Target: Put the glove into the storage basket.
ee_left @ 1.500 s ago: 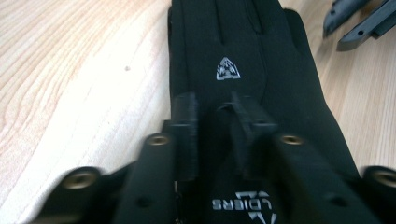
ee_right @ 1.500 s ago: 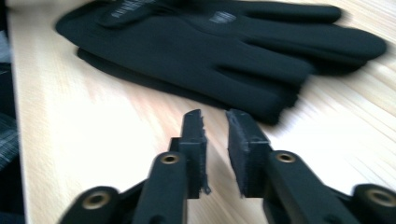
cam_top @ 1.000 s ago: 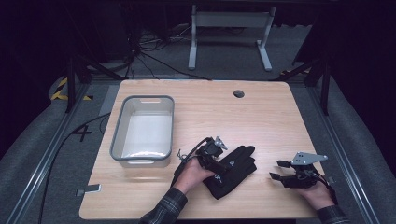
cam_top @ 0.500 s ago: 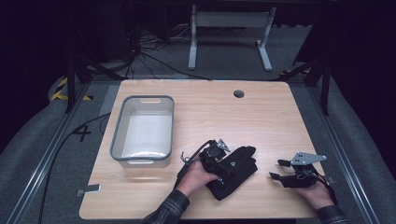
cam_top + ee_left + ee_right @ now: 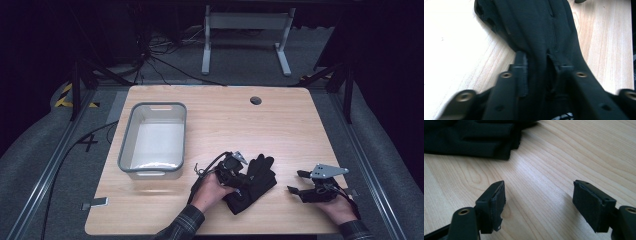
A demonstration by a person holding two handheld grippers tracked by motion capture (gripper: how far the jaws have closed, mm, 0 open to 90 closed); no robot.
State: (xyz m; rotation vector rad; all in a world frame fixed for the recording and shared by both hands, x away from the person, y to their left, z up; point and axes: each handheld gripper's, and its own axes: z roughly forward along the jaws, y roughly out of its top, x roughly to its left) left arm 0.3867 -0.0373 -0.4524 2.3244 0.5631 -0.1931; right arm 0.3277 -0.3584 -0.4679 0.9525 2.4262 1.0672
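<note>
Left hand-held gripper (image 5: 239,172) clamped on black glove (image 5: 255,182), fabric pinched between both jaws, glove lying on tabletop (image 5: 225,120) near front edge, right of grey bin (image 5: 152,137). Right hand-held gripper (image 5: 300,182) gaping wide, holding nothing, low over bare wood just right of glove

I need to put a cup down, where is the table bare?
Bare wood spans the table from the grey bin to the right edge, around the cable hole. The near edge is crowded: left tool on the black gloves, right tool beside them.
</note>
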